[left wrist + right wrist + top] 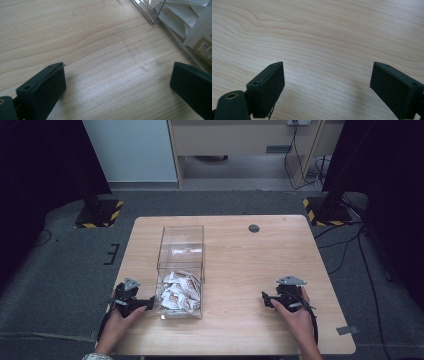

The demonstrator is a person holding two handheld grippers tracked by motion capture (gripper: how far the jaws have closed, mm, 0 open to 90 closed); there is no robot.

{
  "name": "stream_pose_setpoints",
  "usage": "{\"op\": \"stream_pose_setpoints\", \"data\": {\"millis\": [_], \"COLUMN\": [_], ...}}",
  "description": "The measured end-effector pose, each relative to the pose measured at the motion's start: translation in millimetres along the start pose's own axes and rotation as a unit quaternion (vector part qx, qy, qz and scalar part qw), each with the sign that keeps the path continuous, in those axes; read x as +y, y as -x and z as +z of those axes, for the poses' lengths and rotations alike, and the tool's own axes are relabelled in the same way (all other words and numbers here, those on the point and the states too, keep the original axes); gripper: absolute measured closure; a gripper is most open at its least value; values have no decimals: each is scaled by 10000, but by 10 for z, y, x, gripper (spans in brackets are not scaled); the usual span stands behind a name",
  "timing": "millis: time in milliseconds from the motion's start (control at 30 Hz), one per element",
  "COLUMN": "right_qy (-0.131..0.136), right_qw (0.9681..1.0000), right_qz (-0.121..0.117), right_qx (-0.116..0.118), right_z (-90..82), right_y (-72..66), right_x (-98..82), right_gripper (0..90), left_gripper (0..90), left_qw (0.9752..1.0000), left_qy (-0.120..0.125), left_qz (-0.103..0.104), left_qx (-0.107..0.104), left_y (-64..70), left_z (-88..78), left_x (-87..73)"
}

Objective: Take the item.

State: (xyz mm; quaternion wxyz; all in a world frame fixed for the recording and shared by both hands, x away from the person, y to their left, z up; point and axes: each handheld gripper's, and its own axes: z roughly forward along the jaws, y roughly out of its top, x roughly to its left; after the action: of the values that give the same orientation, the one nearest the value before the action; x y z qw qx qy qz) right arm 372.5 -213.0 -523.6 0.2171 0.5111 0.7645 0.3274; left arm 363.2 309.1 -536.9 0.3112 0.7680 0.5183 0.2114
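High view has a pale wood worktop with a clear plastic box standing on its left half, long side running away from the person. The near end of the box holds a heap of small white and brown packets; the far end looks mostly bare apart from something pale that's too blurry to make out.

The left gripper sits at the near left edge of the worktop, just beside the box's near left corner — jaws pointing toward it, held in the person's left hand. In the left gripper view its jaws are spread wide with nothing between them but bare wood, and the box corner with packets shows at the upper right, close to the right-side jaw.

The right gripper is at the near right, well apart from the box, in the right hand. The right gripper view shows its jaws released too — wide gap, plain wood grain underneath.

Beyond the worktop there's grey carpet, two black stands with yellow-striped bases, and a small dark round cap set in the far part of the worktop.
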Motion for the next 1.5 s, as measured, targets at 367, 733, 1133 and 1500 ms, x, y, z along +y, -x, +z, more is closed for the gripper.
{"op": "stream_pose_setpoints", "data": {"millis": [367, 733, 1133, 1500], "right_qy": [-53, -35, -136, -54], "right_qw": [9992, 9981, 9972, 9965], "right_qz": [-267, -410, -540, -620], "right_qx": [279, 451, 507, 549], "right_z": [-136, -187, -192, -278], "right_y": [-203, -335, -341, -370], "right_x": [193, 324, 385, 488], "right_gripper": [162, 174, 138, 126], "left_gripper": [0, 0, 0, 0], "left_qw": [10000, 10000, 10000, 10000], "left_qy": [-5, -4, -4, -5], "left_qz": [16, 16, 19, 19], "left_qx": [-11, -11, -16, -16], "left_y": [-1, -1, 0, 0], "left_z": [-3, -3, -5, -5], "left_x": [-2, -3, -5, -5]}}
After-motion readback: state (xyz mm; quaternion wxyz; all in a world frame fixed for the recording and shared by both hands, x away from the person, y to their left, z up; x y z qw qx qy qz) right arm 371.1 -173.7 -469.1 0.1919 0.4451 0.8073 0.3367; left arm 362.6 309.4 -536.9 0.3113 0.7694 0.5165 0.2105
